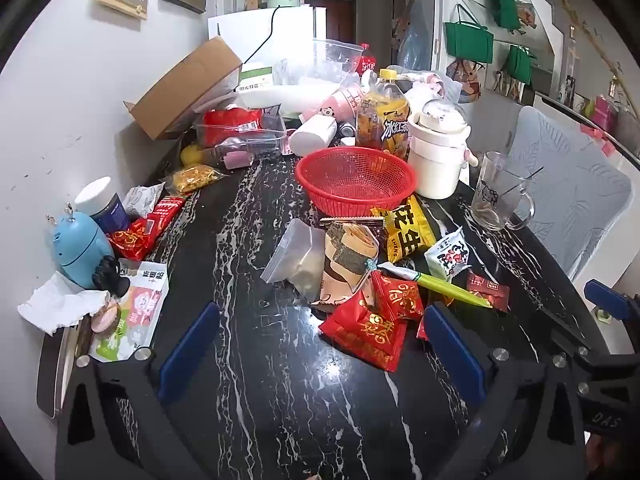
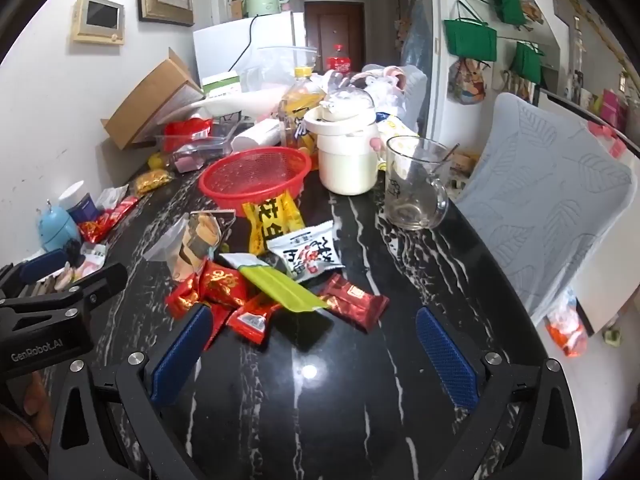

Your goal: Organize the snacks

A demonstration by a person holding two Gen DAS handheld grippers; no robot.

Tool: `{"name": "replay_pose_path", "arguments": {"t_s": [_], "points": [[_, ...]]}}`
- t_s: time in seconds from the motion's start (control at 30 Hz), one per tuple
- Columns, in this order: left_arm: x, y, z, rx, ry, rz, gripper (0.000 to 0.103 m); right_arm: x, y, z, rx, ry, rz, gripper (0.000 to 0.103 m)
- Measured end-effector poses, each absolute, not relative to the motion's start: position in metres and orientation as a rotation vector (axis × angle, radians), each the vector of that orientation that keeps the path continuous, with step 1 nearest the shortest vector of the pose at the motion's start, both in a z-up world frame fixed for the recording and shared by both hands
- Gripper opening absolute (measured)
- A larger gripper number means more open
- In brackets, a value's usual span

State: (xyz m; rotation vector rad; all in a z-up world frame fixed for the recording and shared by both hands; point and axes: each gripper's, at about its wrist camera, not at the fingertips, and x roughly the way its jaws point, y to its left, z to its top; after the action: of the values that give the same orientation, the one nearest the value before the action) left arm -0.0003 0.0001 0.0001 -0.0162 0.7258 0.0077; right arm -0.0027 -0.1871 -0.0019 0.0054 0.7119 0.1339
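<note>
Yellow packet [image 1: 406, 232]: "花生", "SHENG". Tea bottle [image 1: 383, 120]: "冰红茶". Left tongs' body [image 2: 36, 344], seen from right wrist view: "GenRobot.AI". Right tongs' body [image 1: 606, 420], seen from left: "DAS". Other packet print unreadable.

Snack packets [image 1: 362, 330] lie heaped before empty red basket [image 1: 356, 178]

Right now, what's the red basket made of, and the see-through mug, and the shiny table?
Red basket: probably plastic, given its fine moulded mesh and bright glossy colour. Mug: looks like glass, clear with a thick handle. Table: polished black stone or an imitation, white-veined and reflecting light.
</note>
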Motion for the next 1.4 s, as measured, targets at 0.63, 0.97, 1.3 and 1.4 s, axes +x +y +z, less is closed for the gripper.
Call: {"name": "replay_pose_path", "arguments": {"t_s": [0.63, 0.97, 1.3, 1.4], "points": [[-0.003, -0.003, 0.004, -0.012, 0.72, -0.002, 0.103, -0.004, -0.196, -0.002, 0.012, 0.704, 0.157, 0.103], [-0.007, -0.007, 0.004, -0.016, 0.725, -0.019, 0.103, -0.004, -0.198, -0.001, 0.008, 0.7, 0.156, 0.103], [-0.01, -0.005, 0.001, -0.029, 0.731, -0.046, 0.103, -0.007, -0.198, -0.003, 0.02, 0.712, 0.17, 0.103], [-0.011, -0.005, 0.001, -0.029, 0.729, -0.047, 0.103, -0.007, -0.196, -0.002, 0.019, 0.709, 0.175, 0.103]]}}
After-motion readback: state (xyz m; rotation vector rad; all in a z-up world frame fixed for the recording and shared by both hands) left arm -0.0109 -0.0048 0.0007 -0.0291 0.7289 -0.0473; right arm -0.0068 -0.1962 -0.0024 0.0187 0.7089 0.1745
